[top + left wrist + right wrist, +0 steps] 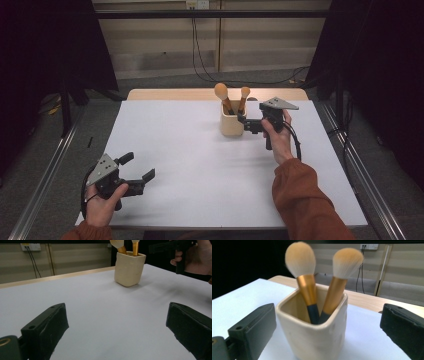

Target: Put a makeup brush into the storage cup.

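A cream ceramic cup (317, 332) stands upright near the far edge of the white desk (200, 170), holding two makeup brushes (308, 287) that lean bristles-up, handles crossing inside. The right tool (252, 122) sits just beside the cup, its jaws spread wide with nothing clamped. The left tool (137, 172) rests well apart near the front edge, jaws also spread and empty. The cup looks rigid, glossy and likely slippery; the brushes seem light, best gripped on their gold ferrules, not the soft bristles.

no readable text, labels or signs
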The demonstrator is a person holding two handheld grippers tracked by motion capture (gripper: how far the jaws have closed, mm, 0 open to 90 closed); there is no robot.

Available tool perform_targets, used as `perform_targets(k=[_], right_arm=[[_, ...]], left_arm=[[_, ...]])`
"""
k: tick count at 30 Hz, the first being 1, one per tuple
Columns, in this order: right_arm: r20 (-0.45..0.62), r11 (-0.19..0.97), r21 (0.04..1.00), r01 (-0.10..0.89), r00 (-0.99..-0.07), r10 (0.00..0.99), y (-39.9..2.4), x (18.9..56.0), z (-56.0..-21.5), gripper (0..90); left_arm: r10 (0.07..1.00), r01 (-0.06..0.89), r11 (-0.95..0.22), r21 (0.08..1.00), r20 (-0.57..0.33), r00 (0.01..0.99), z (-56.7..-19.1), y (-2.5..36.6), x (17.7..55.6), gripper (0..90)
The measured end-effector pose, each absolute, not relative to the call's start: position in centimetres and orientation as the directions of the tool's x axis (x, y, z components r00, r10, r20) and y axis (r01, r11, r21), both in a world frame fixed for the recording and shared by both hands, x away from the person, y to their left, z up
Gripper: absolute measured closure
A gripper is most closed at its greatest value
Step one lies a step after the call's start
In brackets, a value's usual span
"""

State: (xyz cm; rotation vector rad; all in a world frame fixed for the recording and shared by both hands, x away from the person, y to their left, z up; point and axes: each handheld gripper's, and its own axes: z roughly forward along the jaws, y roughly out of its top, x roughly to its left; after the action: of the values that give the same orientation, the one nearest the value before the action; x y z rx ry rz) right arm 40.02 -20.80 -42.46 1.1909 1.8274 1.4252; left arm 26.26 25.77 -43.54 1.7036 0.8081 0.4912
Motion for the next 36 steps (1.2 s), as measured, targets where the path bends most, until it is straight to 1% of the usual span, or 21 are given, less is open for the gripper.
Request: perform_targets(k=[4, 9, 15, 21, 30, 36], right_arm=[[0.115, 0.039, 0.951, 0.306, -0.467, 0.877, -21.2, 39.1, -42.6, 0.1], [0.109, 0.038, 0.949, 0.314, -0.436, 0.894, -21.5, 38.0, -43.0, 1.1], [0.112, 0.045, 0.945, 0.323, -0.45, 0.886, -21.8, 36.5, -43.1, 1.3], [0.104, 0.035, 0.956, 0.293, -0.448, 0.888, -22.3, 35.2, -42.8, 0.9], [0.101, 0.042, 0.956, 0.29, -0.458, 0.883, -23.0, 33.0, -42.8, 1.1], [0.088, 0.045, 0.959, 0.279, -0.448, 0.89, -24.0, 31.3, -42.4, 1.4]], left_arm=[[0.732, 0.261, -0.133, 0.956, -0.083, 0.676, -43.5, 25.9, 26.2, 3.6], [0.735, 0.263, -0.129, 0.956, -0.086, 0.673, -43.5, 25.9, 26.3, 3.6], [0.736, 0.265, -0.13, 0.955, -0.086, 0.671, -43.5, 25.9, 26.2, 3.6], [0.741, 0.267, -0.123, 0.956, -0.091, 0.666, -43.5, 26.0, 26.2, 3.6], [0.741, 0.264, -0.128, 0.956, -0.085, 0.666, -43.5, 26.0, 26.2, 3.6], [0.742, 0.265, -0.123, 0.956, -0.088, 0.665, -43.5, 26.0, 26.1, 3.6]])
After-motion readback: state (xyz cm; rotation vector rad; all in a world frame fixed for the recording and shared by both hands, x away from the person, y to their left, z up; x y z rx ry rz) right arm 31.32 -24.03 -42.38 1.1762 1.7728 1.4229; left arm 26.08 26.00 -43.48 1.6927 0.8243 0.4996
